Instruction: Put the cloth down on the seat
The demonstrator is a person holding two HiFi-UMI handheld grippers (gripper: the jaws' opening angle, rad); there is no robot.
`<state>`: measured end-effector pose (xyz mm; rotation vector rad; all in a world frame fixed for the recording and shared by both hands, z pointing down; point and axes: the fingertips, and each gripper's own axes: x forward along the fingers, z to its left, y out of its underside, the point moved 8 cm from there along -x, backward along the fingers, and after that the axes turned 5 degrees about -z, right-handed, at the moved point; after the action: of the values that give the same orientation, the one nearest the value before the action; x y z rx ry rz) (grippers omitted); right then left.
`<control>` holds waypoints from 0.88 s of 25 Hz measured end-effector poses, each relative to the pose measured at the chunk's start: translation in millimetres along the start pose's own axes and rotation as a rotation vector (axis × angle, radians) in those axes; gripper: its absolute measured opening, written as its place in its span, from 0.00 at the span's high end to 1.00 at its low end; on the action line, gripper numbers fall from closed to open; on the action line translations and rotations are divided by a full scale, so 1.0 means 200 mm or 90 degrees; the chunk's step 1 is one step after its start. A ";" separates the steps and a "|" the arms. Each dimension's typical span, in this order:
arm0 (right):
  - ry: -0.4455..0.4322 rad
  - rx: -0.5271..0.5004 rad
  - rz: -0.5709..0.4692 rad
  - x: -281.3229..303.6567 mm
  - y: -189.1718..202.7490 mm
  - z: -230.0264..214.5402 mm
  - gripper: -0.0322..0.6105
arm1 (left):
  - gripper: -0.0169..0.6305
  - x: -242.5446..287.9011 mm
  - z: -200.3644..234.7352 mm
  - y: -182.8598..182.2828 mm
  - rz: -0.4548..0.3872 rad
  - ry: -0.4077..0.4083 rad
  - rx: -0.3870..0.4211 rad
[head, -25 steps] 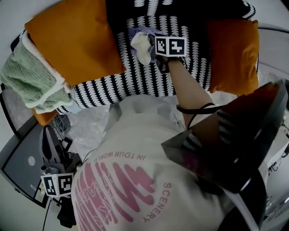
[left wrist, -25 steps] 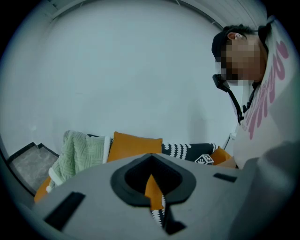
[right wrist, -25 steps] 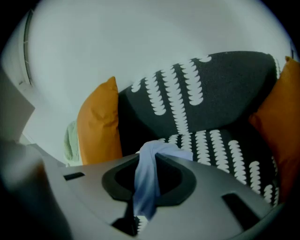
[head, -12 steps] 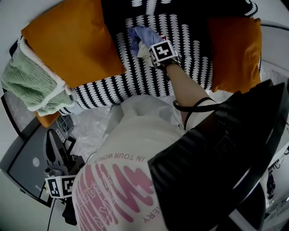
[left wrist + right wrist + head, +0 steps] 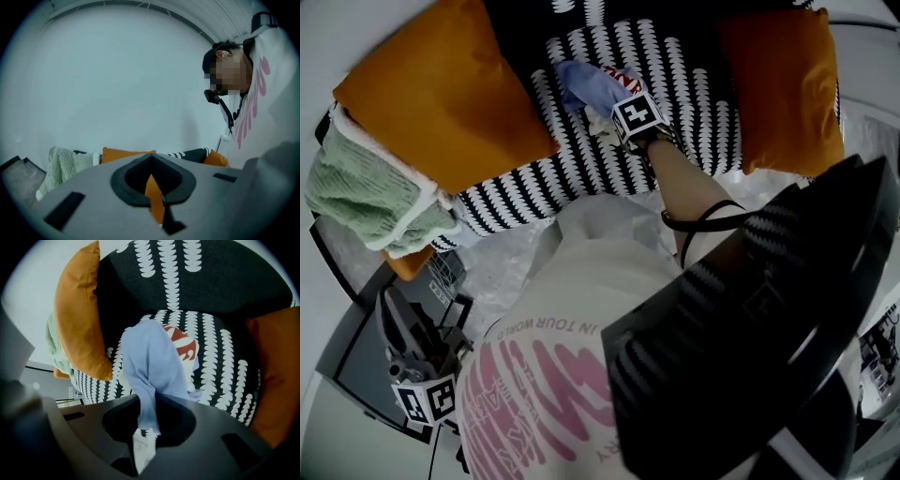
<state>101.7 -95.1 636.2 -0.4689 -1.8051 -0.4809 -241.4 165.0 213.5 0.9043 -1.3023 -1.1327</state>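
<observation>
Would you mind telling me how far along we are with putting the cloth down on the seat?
Done: the cloth is over the seat, and its far end appears to rest there. In hand: the right gripper is shut on the cloth's near end. Left: open the jaws and lift away, so the whole cloth lies on the seat.

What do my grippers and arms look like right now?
The left gripper is grey with a black recess and one orange jaw. The right gripper is dark grey. Each carries a marker cube with black squares on white. You wear a pale T-shirt with pink print. A thin black cord loops around the right forearm.
</observation>
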 end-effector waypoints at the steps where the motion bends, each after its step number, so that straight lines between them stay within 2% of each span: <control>1: -0.007 0.002 0.003 0.00 0.00 0.01 0.85 | 0.97 0.00 0.01 -0.03 -0.021 0.009 0.011; 4: -0.026 0.018 0.003 -0.02 -0.01 0.04 0.85 | 0.97 -0.03 0.07 -0.08 -0.080 0.016 0.005; 6: -0.033 0.022 0.002 -0.03 0.01 0.09 0.84 | 0.97 -0.07 0.11 -0.09 -0.088 0.006 0.007; 9: -0.021 0.019 -0.015 -0.07 0.01 0.16 0.72 | 0.97 -0.14 0.16 -0.07 -0.088 0.006 0.021; 12: 0.008 0.050 -0.050 -0.13 -0.01 0.13 0.64 | 0.97 -0.18 0.22 -0.03 -0.132 0.011 0.012; 15: 0.005 0.084 -0.039 -0.15 0.08 0.15 0.61 | 0.97 -0.26 0.28 -0.06 -0.161 0.010 -0.002; 17: 0.005 0.093 -0.033 -0.16 0.15 0.18 0.57 | 0.97 -0.32 0.32 -0.05 -0.160 0.008 -0.007; 19: 0.007 0.112 -0.035 -0.17 0.23 0.22 0.57 | 0.97 -0.37 0.36 -0.03 -0.148 0.013 0.000; 22: 0.019 0.170 -0.073 -0.19 0.37 0.32 0.57 | 0.97 -0.43 0.44 -0.01 -0.137 0.040 0.014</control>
<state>101.0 -2.0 589.7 -0.1737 -1.8419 -0.3156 -322.8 256.6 198.5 1.1077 -1.1881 -1.2469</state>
